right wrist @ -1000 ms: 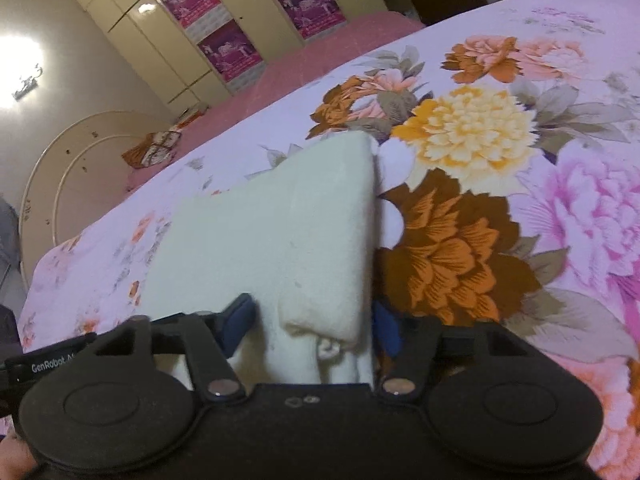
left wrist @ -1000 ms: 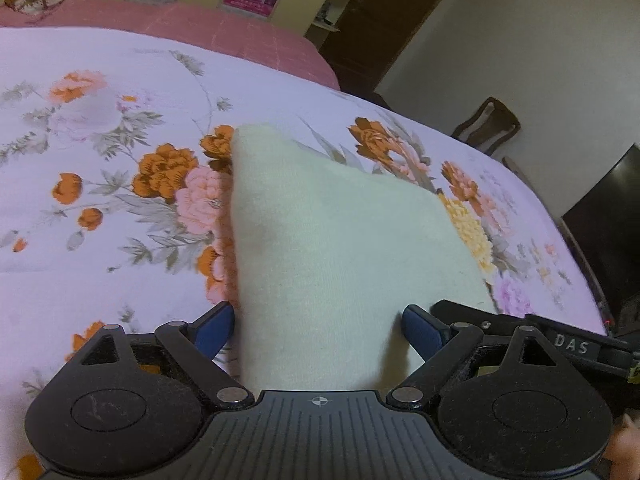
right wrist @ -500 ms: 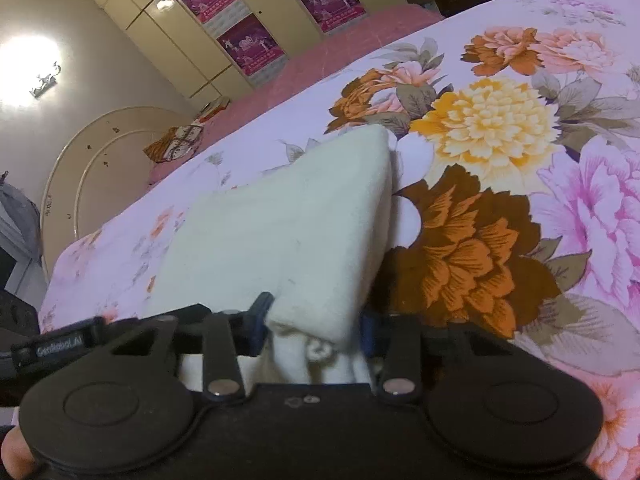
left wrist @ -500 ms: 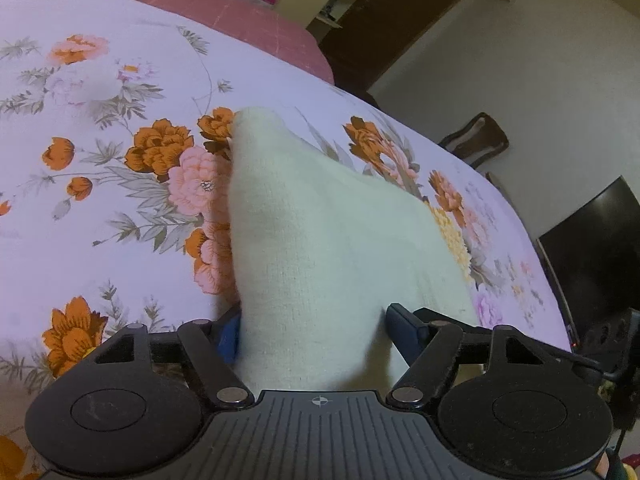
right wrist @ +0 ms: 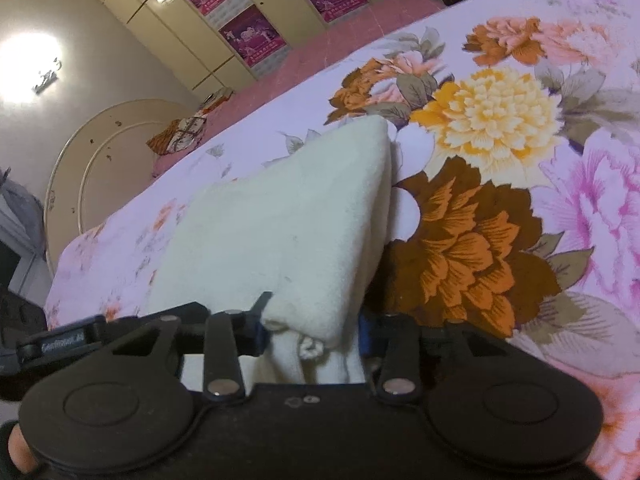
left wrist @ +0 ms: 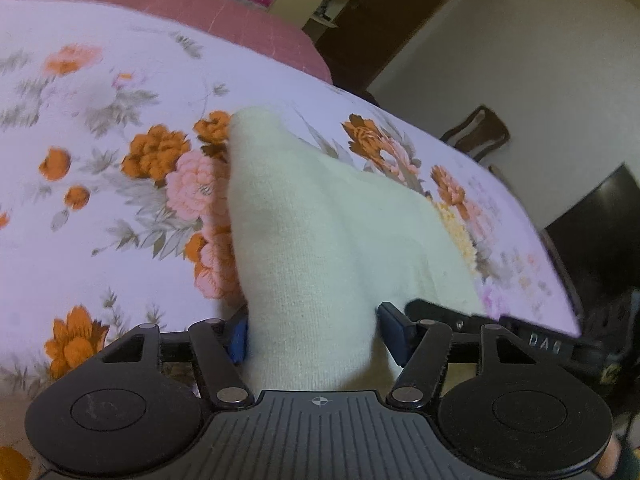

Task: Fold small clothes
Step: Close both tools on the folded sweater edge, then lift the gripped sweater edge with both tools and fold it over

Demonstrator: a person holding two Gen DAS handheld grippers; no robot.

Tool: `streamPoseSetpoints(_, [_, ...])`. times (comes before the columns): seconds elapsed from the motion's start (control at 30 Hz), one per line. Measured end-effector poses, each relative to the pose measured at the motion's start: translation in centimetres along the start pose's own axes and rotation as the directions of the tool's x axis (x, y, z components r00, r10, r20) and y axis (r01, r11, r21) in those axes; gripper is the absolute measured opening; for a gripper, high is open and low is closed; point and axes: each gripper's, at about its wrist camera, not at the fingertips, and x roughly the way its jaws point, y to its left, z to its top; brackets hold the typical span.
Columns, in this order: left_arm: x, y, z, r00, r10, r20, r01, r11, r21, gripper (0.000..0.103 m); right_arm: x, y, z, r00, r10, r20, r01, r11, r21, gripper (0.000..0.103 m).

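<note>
A cream knit garment point(left wrist: 320, 220) lies on the floral bedsheet point(left wrist: 100, 160), its near edge raised into a ridge. My left gripper point(left wrist: 314, 332) has that edge between its blue pads point(left wrist: 394, 332); the jaws are still closing and both pads touch the cloth. In the right wrist view the same garment point(right wrist: 288, 224) rises from the sheet point(right wrist: 500, 120) to my right gripper point(right wrist: 312, 328), which is shut on a bunched corner of it. Each gripper's side shows at the edge of the other's view.
A pink blanket point(left wrist: 240, 28) covers the far end of the bed. A wooden chair point(left wrist: 476, 136) and a dark screen point(left wrist: 600, 232) stand past the bed's right edge. A wardrobe with posters point(right wrist: 248, 32), a round board point(right wrist: 100, 152) and a checked bundle point(right wrist: 184, 132) are behind.
Both grippers' jaws have narrowed onto the garment's near edge. The cloth between them now bunches and peaks higher. Neither hand has shifted place.
</note>
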Motion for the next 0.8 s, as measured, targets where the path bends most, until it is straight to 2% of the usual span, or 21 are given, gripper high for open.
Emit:
streamPoseSetpoints(0.1, [0.0,-0.6,0.2,1.0,0.023,-0.001,-0.023,1.0,0.015,0.064,0.3,0.7,-0.1,1.0,-0.026,0.012,0.026,1.0,-0.012,0.041])
streamPoseSetpoints(0.13, [-0.1,-0.7,0.2,1.0,0.031,-0.001,-0.031,0.999,0.02,0.063,0.2,0.9,-0.1,0.999,-0.034,0.016,0.035,0.999,-0.02,0.038])
streamPoseSetpoints(0.23, [-0.5,-1.2,0.3,0.999,0.042,0.01,-0.042,0.999,0.031,0.053,-0.3,1.8,-0.4,0.998,-0.051,0.036,0.052,0.998,-0.041,0.033])
streamPoseSetpoints(0.33, [-1.2,-1.5,0.3,0.999,0.036,0.019,-0.037,0.998,0.046,0.048,-0.9,2.5,-0.5,0.997,-0.044,0.058,0.047,0.998,-0.049,0.031])
streamPoseSetpoints(0.6, [-4.1,-2.7,0.4,0.998,0.003,0.057,-0.008,0.996,0.09,0.047,-2.6,5.1,-0.4,0.996,0.013,0.09,-0.008,0.998,-0.057,0.031])
streamPoseSetpoints(0.8, [-7.0,-2.5,0.5,0.996,-0.001,0.086,-0.006,0.997,0.081,0.047,-3.4,7.2,-0.8,0.993,0.04,0.109,-0.032,0.997,-0.073,0.031])
